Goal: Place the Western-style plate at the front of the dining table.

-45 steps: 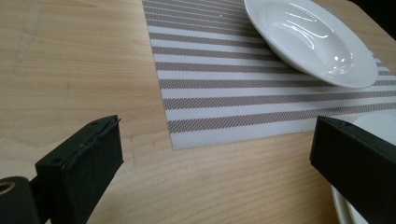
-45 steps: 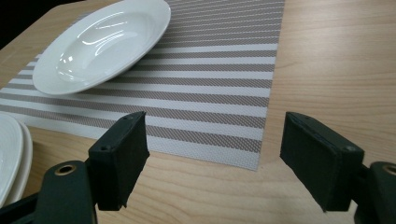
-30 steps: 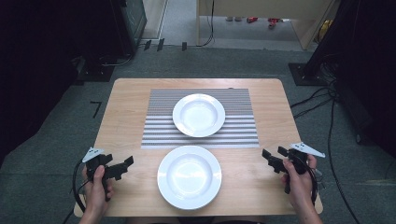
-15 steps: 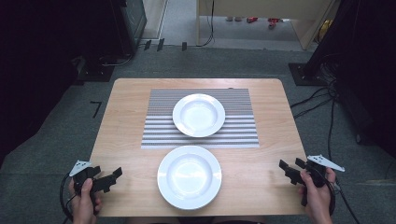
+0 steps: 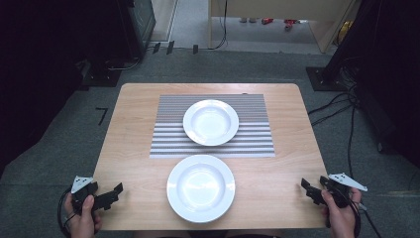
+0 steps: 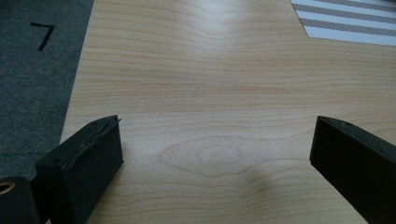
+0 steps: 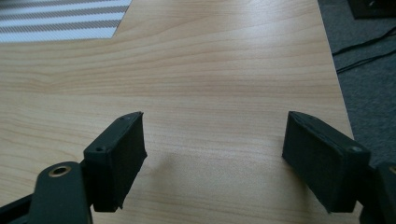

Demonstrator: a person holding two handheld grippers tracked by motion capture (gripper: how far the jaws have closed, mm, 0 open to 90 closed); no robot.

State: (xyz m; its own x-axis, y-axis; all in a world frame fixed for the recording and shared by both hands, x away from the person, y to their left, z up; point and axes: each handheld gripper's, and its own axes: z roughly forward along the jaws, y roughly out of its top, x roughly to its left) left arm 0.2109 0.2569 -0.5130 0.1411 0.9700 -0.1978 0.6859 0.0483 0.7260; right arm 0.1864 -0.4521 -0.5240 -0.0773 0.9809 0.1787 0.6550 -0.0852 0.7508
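A white deep plate [image 5: 211, 122] rests on a grey-and-white striped placemat [image 5: 168, 144] in the middle of the wooden table [image 5: 133, 124]. A second white plate [image 5: 200, 187] lies on bare wood near the front edge. My left gripper [image 5: 116, 191] [image 6: 215, 128] hovers over the table's front left corner, jaws wide apart and empty. At the front right corner my right gripper [image 5: 306, 187] [image 7: 214, 121] is open; its jaws have just been opening a little further, with nothing between them. Both point inward toward the near plate.
The placemat's corner [image 6: 345, 18] shows at the upper right of the left gripper view, and its corner [image 7: 56, 21] at the upper left of the right gripper view. Grey carpet [image 5: 49, 148] surrounds the table, with cables [image 5: 346, 119] on the right.
Both hands have drawn back toward the near edge and outward to the table's front corners, sinking slightly. The plates have not moved.
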